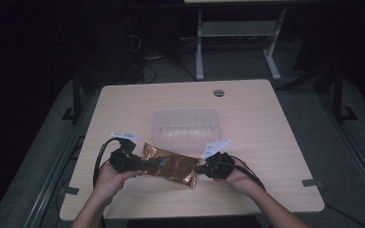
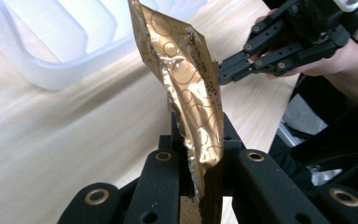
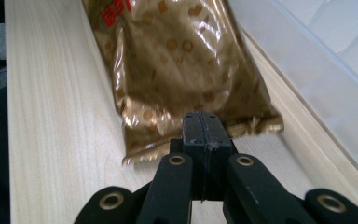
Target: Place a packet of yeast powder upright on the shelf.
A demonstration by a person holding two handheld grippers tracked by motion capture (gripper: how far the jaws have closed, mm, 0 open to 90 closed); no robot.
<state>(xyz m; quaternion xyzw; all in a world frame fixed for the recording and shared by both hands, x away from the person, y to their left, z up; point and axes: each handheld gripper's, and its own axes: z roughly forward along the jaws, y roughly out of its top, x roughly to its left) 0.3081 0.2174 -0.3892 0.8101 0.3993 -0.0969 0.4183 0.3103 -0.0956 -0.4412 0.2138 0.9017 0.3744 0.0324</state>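
Note:
A shiny gold and brown snack bag [image 1: 171, 166] is held between both grippers just above the table's front half. My left gripper [image 1: 147, 165] is shut on the bag's left end. In the left gripper view the foil [image 2: 186, 79] rises from between the jaws [image 2: 200, 140]. The right gripper [image 1: 198, 168] is shut on the sealed right edge. Its closed tips [image 3: 204, 128] pinch the seam of the bag [image 3: 177, 60] in the right gripper view. The right gripper [image 2: 242, 65] also appears beyond the bag in the left gripper view.
A clear plastic container [image 1: 186, 127] stands open just behind the bag, mid-table; its wall [image 3: 326, 70] runs close along the bag's side. The light wooden table [image 1: 266, 142] has a cable grommet [image 1: 219, 92] at the back. A white desk frame stands on the floor beyond.

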